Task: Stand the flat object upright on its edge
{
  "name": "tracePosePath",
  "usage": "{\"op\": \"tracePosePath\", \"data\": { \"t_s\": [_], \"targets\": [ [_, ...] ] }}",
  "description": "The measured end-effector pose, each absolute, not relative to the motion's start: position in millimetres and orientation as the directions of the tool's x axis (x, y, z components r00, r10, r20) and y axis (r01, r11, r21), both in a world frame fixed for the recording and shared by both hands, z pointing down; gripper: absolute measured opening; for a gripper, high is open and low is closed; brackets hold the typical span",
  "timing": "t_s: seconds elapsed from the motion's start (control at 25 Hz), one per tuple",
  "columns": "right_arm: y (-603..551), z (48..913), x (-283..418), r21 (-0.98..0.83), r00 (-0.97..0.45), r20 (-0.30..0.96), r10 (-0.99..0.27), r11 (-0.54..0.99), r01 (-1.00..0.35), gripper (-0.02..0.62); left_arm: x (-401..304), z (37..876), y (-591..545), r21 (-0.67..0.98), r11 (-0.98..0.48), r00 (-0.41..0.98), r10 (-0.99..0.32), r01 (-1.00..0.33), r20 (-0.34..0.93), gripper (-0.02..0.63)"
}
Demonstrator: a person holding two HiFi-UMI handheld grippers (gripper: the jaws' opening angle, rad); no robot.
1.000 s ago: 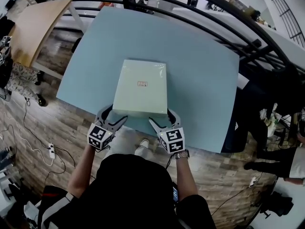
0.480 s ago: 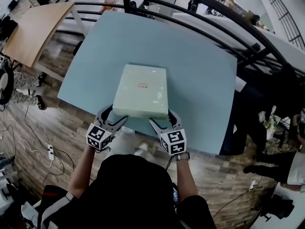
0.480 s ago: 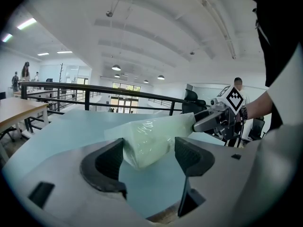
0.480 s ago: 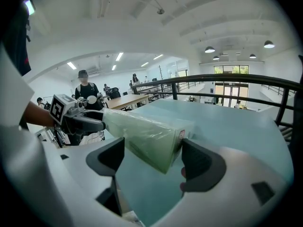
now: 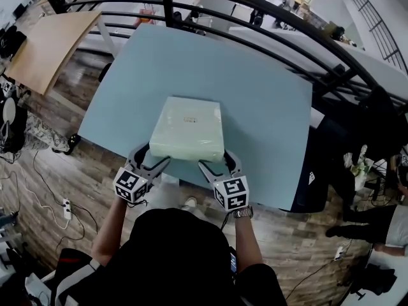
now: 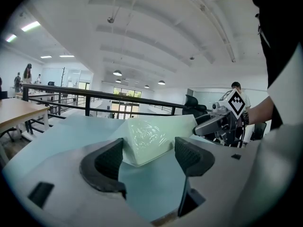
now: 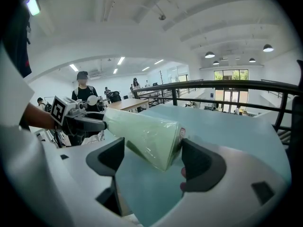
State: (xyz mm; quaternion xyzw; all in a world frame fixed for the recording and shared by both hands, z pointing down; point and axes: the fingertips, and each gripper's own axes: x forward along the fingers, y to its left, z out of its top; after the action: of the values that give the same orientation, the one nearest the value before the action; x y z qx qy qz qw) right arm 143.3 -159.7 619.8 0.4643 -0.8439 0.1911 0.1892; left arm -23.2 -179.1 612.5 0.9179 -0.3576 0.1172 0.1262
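1. Flat object (image 5: 187, 127): a pale green, square-cornered box sealed in clear, glossy film that wrinkles and catches the light. A small red label (image 5: 189, 118) sits near the middle of its broad top face.
2. Position of the flat object: at the near edge of the light blue table (image 5: 255, 107), close to the person. It is tilted, not flat and not upright. In the right gripper view its near corner (image 7: 163, 162) is clear of the table surface, and the broad face slopes away.
3. Left gripper (image 5: 153, 155): at the box's near left corner. In its own view (image 6: 149, 157) the jaws stand wide apart with that corner (image 6: 142, 160) set between them. The box edge runs close against both dark pads; whether they press on it cannot be told.
4. Right gripper (image 5: 215, 159): at the box's near right corner. In its own view (image 7: 151, 162) the jaws are likewise wide apart with the corner between them. The right-hand pad (image 7: 199, 162) lies against the box's side.
5. Surroundings: a dark metal railing (image 5: 255, 5) runs beyond the table, and a wood-plank floor (image 5: 76, 171) lies below.
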Motion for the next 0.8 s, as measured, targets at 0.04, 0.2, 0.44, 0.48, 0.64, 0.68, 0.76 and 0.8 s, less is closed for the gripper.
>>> {"op": "tracePosePath", "data": {
  "t_s": [0.04,0.2,0.44,0.48,0.64,0.68,0.76,0.8],
  "targets": [
    [-160.1,618.0,145.0,-0.149,-0.499,0.491,-0.714,0.496,-0.856,0.353,-21.7,611.2,-179.1,0.152,-0.714,0.72,-0.625,-0.683,0.3,0.328],
    [-161.4,610.3,150.1,-0.16,-0.503,0.468,-0.726,0.491,-0.856,0.353,-16.9,603.4,-178.5,0.154,-0.727,0.734,-0.615,-0.669,0.287,0.328],
    [-155.9,601.0,150.6,-0.149,-0.496,0.458,-0.738,0.487,-0.861,0.353,-16.9,596.7,-172.6,0.141,-0.733,0.737,-0.615,-0.665,0.279,0.329],
    [-154.4,599.4,151.0,-0.151,-0.496,0.453,-0.741,0.485,-0.862,0.353,-16.2,595.0,-171.5,0.137,-0.736,0.739,-0.614,-0.663,0.277,0.329],
    [-149.2,593.1,151.5,-0.161,-0.494,0.435,-0.753,0.474,-0.866,0.353,-16.4,590.5,-167.4,0.131,-0.744,0.746,-0.608,-0.655,0.273,0.33],
    [-149.0,591.5,151.3,-0.162,-0.493,0.431,-0.755,0.473,-0.866,0.353,-16.2,588.2,-167.6,0.125,-0.748,0.747,-0.607,-0.652,0.269,0.329],
    [-148.6,588.2,152.0,-0.163,-0.494,0.423,-0.76,0.472,-0.866,0.353,-15.1,585.1,-167.9,0.118,-0.751,0.75,-0.607,-0.65,0.265,0.329],
    [-147.5,586.9,152.7,-0.163,-0.493,0.421,-0.761,0.471,-0.867,0.353,-14.5,585.2,-167.1,0.121,-0.751,0.75,-0.606,-0.649,0.265,0.329]
  ]
}}
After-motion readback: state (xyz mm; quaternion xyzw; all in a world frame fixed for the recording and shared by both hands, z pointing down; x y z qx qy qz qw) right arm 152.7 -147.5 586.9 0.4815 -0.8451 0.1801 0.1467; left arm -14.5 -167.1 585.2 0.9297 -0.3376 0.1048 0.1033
